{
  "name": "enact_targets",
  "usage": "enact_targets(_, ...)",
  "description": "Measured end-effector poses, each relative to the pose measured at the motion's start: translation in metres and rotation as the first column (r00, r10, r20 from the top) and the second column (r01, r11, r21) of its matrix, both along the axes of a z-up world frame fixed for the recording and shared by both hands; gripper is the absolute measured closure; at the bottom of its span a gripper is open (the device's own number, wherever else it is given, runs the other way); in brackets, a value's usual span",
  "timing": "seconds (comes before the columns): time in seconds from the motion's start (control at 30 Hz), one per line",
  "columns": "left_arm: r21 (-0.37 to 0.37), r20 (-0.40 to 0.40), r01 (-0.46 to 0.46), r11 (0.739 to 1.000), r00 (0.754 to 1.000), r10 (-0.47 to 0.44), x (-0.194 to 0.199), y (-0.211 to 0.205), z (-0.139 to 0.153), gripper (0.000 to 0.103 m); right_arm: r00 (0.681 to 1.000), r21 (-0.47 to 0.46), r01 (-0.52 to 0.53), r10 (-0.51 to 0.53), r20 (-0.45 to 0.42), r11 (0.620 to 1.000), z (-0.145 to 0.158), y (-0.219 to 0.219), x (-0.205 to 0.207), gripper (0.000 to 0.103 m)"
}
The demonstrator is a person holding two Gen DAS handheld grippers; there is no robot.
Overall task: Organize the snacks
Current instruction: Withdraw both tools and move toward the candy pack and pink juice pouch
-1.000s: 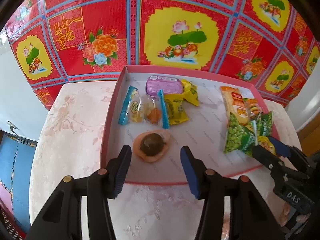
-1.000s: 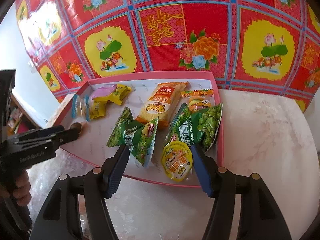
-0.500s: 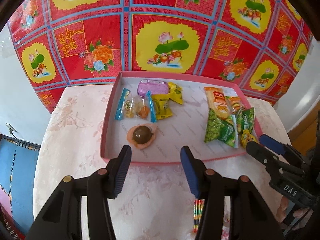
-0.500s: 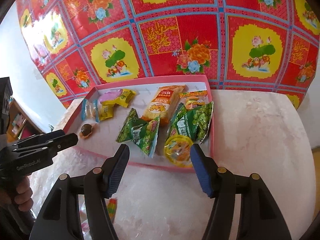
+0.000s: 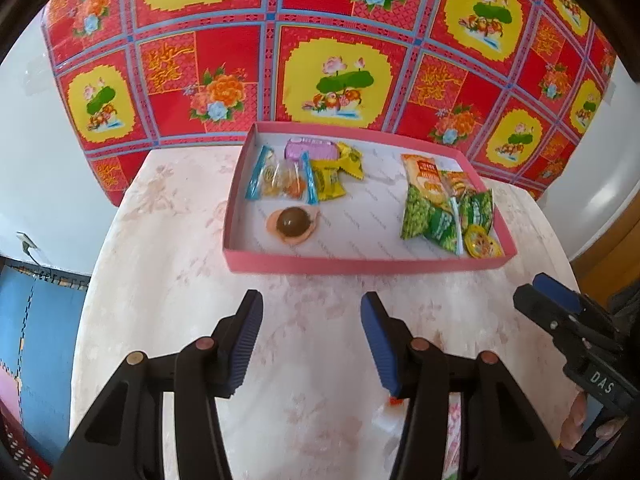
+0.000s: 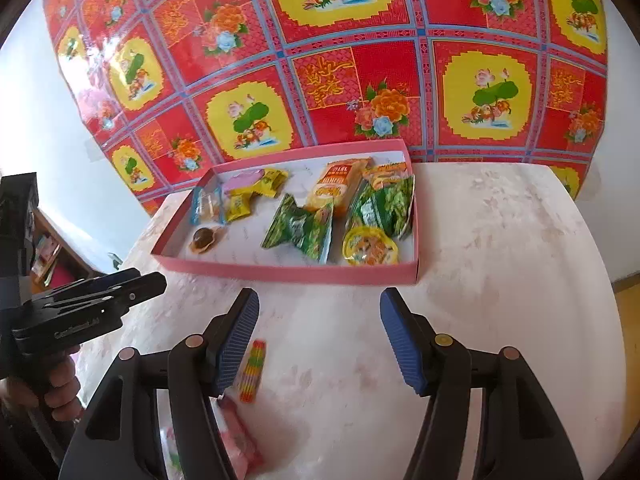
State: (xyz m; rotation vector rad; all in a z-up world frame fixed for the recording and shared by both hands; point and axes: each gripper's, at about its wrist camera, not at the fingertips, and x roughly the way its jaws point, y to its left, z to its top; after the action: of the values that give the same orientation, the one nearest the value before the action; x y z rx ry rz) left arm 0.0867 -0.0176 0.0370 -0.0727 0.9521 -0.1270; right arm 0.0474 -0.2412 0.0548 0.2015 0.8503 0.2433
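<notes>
1. Now the left gripper (image 5: 311,344), jaws wide and empty, is backing away from the pink tray (image 5: 360,266), leaving the brown candy (image 5: 294,222) inside.
2. Meanwhile the right gripper (image 6: 320,340), equally wide and empty, is retreating toward a striped candy stick (image 6: 252,372) and, possibly, a pink packet (image 6: 240,440) waiting on the table (image 6: 500,280).

Bright daylight, glare on the red wall cloth (image 6: 120,80) at upper left; fisheye bends edges; slight blur low down.
</notes>
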Motion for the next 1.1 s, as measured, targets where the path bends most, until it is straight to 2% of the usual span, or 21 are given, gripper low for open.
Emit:
enact_targets(0.3, 0.001, -0.016, -0.028, 1.0, 0.999, 0.028, -0.027, 0.015, -0.003, 0.049, 1.0, -0.007, -0.023, 0.023, -0.013, 1.0, 0.002, 0.011, -0.031, 0.038)
enact_targets(0.53, -0.003, -0.027, -0.034, 0.999, 0.999, 0.034, -0.049, 0.019, -0.01, 0.049, 0.998, -0.047, -0.06, 0.06, -0.015, 0.997, -0.001, 0.025, -0.054, 0.038)
enact_targets(0.8, 0.009, -0.036, -0.024, 1.0, 0.999, 0.025, -0.078, 0.024, -0.018, 0.049, 0.993, -0.034, -0.115, 0.114, -0.018, 0.993, -0.006, 0.039, -0.074, 0.038)
enact_targets(0.93, 0.007, -0.041, -0.037, 0.999, 0.998, 0.037, -0.087, 0.03, -0.021, 0.049, 0.988, -0.042, -0.147, 0.145, -0.045, 0.988, -0.014, 0.048, -0.078, 0.032)
enact_targets(1.1, 0.004, -0.043, -0.045, 0.999, 0.998, 0.045, -0.092, 0.032, -0.022, 0.049, 0.986, -0.053, -0.148, 0.144, -0.082, 0.988, -0.026, 0.054, -0.077, 0.031)
